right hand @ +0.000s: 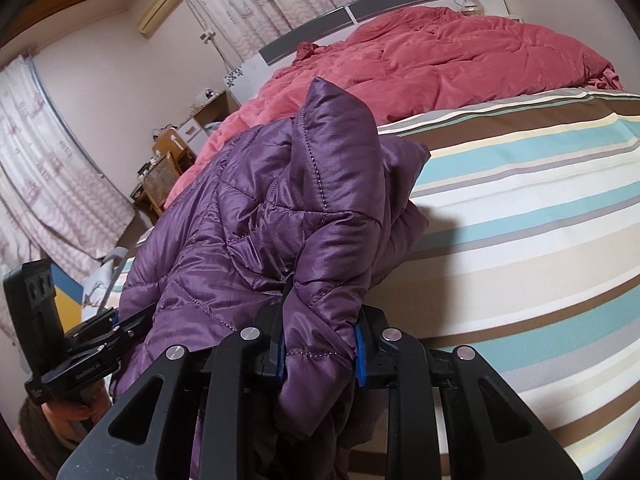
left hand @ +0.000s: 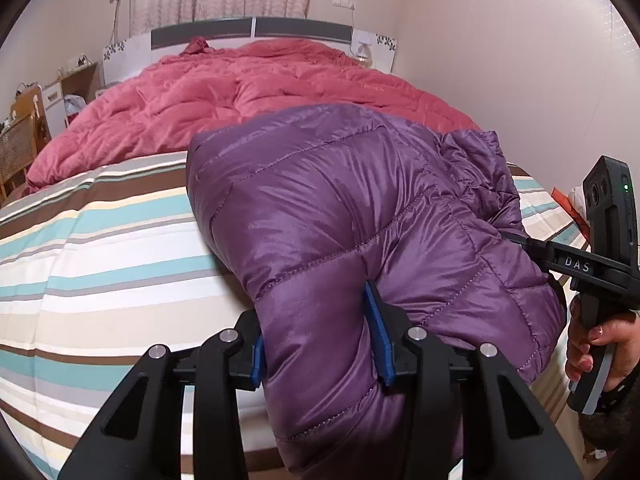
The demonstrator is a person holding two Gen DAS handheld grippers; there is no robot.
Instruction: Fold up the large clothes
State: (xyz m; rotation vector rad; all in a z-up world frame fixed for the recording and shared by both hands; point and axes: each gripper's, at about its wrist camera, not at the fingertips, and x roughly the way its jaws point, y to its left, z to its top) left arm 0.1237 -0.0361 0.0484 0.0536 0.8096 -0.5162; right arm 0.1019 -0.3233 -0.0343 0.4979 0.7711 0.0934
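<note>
A purple quilted down jacket (left hand: 340, 208) lies bunched near the foot of a bed, partly lifted off the striped sheet (left hand: 100, 240). My left gripper (left hand: 320, 346) is shut on a thick fold of its near edge, blue pads pressed into both sides. In the right wrist view the jacket (right hand: 248, 220) stands up in a crumpled peak, and my right gripper (right hand: 320, 354) is shut on another puffy fold of it. The right gripper's arm (left hand: 576, 264) reaches into the jacket from the right, held by a hand (left hand: 600, 344); its tips are hidden in the fabric.
A pink-red duvet (left hand: 240, 92) covers the far half of the bed up to the headboard (left hand: 256, 28). Striped sheet (right hand: 520, 220) stretches to the right. Low furniture and a wicker chair (right hand: 160, 176) stand along the left wall under curtains (right hand: 40, 168).
</note>
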